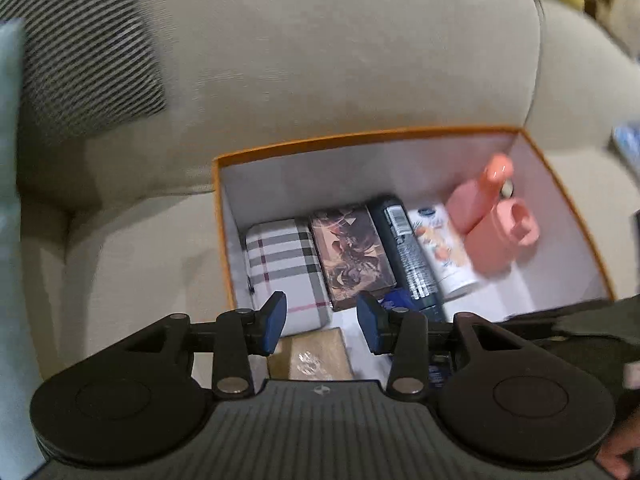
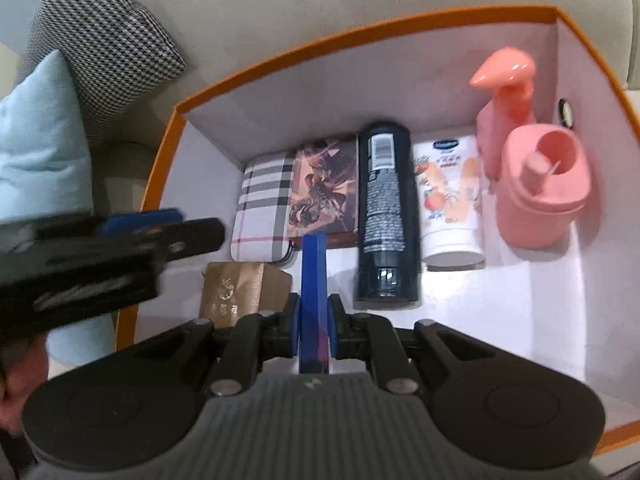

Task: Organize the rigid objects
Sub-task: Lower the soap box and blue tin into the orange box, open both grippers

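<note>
My right tongs [image 2: 315, 326] were clamped on a thin blue flat item [image 2: 314, 280], held on edge over the near part of the orange box [image 2: 360, 30] on the sofa [image 1: 320, 60]. My left tongs [image 1: 322, 322] stood apart and empty above the plaid case [image 1: 282, 264], beside the gold box [image 2: 244, 288].

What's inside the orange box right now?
Inside the orange box: plaid case, patterned box, black bottle, white tube, pink pump bottle, pink cup, gold box. The near floor is hidden by the right gripper.
</note>
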Demonstrator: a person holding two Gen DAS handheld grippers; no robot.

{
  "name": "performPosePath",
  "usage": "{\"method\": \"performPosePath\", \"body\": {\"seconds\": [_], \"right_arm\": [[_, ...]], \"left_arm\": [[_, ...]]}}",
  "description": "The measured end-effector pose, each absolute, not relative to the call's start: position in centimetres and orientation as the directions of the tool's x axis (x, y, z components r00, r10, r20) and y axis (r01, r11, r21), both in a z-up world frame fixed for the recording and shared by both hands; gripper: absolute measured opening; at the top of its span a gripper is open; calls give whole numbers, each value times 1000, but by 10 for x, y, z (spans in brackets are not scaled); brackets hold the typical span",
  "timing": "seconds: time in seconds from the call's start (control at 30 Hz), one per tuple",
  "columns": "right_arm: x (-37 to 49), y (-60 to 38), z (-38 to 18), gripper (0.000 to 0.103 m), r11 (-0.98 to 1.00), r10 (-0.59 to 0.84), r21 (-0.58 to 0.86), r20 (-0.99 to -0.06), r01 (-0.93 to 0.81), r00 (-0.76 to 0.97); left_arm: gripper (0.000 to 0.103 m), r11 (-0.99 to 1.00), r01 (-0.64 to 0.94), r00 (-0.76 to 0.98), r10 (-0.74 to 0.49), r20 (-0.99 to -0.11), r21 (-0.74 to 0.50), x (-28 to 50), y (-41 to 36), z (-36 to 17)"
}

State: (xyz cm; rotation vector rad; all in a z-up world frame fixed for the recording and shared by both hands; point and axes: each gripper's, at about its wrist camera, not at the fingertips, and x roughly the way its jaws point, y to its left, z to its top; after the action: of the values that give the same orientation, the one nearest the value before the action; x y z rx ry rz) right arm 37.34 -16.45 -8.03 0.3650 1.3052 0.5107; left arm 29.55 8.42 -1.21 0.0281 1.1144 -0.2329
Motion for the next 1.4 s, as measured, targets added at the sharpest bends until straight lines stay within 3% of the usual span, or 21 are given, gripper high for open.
{"method": "performPosePath", "body": {"seconds": [0.1,0.2,0.8,1.2,1.4], "right_arm": [[377,-154,-87,14,837,547,536,-823,-109,154],[379,-143,-90,14,854,520,509,-842,-105,144],[385,-120,-102,23,924,345,321,-934,-210,90],[393,-98,-121,22,924,360,348,-931,-157,57],[381,-108,-91,23,904,402,373,-907,-209,121]], "left_arm": [[35,970,138,425,-241,-873,-201,291,98,-14],[31,964,114,440,-264,-858,-238,285,103,-22],[31,929,18,530,-323,-784,-370,265,131,-33],[31,924,23,537,-333,-775,-382,261,135,-32],[31,928,61,567,-336,-752,-368,251,129,-17]]}}
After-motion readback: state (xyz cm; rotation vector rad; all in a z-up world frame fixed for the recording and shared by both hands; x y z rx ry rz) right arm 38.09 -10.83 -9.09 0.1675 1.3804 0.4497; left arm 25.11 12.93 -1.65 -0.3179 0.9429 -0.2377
